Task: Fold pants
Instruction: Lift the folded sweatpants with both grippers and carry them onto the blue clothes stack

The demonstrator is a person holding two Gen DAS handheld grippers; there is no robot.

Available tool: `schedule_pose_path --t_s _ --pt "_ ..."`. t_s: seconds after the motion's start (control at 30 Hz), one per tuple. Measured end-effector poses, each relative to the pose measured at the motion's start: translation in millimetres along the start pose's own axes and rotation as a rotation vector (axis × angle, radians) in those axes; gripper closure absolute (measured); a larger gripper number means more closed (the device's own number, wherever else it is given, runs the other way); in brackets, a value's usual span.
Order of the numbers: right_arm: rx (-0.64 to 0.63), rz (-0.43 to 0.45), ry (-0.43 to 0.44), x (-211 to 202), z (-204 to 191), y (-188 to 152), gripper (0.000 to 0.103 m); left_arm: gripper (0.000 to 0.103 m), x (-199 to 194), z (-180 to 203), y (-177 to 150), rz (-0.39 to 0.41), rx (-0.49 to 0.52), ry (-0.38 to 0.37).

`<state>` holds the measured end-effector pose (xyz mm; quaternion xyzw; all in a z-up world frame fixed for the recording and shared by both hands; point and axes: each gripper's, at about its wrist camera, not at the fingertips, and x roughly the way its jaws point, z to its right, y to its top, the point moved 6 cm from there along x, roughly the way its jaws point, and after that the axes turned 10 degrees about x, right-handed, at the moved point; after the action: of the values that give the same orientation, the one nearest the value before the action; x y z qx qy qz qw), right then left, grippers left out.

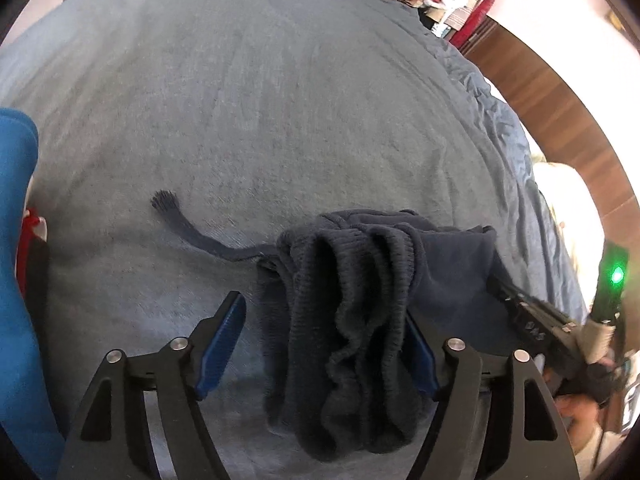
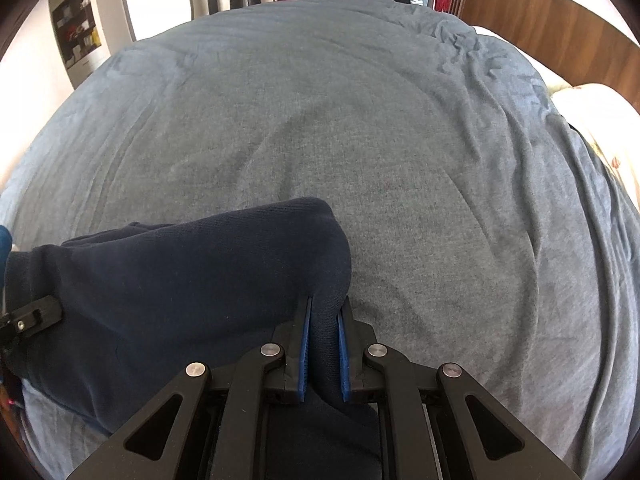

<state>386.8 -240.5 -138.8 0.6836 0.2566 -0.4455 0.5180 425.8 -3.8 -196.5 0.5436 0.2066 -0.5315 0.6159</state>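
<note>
Navy pants (image 1: pixel 352 320) bunched on the bed (image 1: pixel 240 100), at 6 o'clock. Left gripper (image 1: pixel 324 340): jaws wide apart, waistband loose between. Right gripper (image 2: pixel 324 344): jaws nearly closed, pinching pants fabric.

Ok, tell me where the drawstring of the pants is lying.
In the left wrist view the drawstring trails left from the bunched waistband across the grey-blue bedspread, its frayed tip beyond the open left claw.

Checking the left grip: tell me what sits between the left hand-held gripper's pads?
The pants' bunched waistband, untouched by the spread pads of the left hand-held gripper; left wrist view.
</note>
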Motion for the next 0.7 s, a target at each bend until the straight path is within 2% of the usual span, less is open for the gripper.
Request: schedule_pose_path --t_s 0.13,0.3,0.37,0.43,0.5,0.7 --pt "-0.005 0.004 -0.004 0.4 -0.2 0.4 0.091 0.027 15.9 -12.6 2.0 0.008 -0.09 -0.058" --pt "-0.014 0.004 -0.02 3.6 -3.2 -0.6 0.091 0.028 31.0 -17.2 4.7 0.017 -0.137 -0.099" --pt "-0.012 0.0 -0.022 4.3 -3.0 -0.5 0.091 0.034 35.1 -15.7 4.9 0.018 -0.15 -0.116" --pt "-0.011 -0.001 -0.022 5.2 -3.3 -0.3 0.091 0.047 35.7 -14.7 4.1 0.012 -0.16 -0.14" --pt "-0.009 -0.003 -0.02 5.2 -3.6 -0.4 0.091 0.056 32.7 -11.4 5.5 0.011 -0.159 -0.148" --pt "0.008 0.002 0.0 -1.9 -1.5 1.7 0.091 0.065 10.3 -2.9 10.1 0.029 -0.13 -0.146"
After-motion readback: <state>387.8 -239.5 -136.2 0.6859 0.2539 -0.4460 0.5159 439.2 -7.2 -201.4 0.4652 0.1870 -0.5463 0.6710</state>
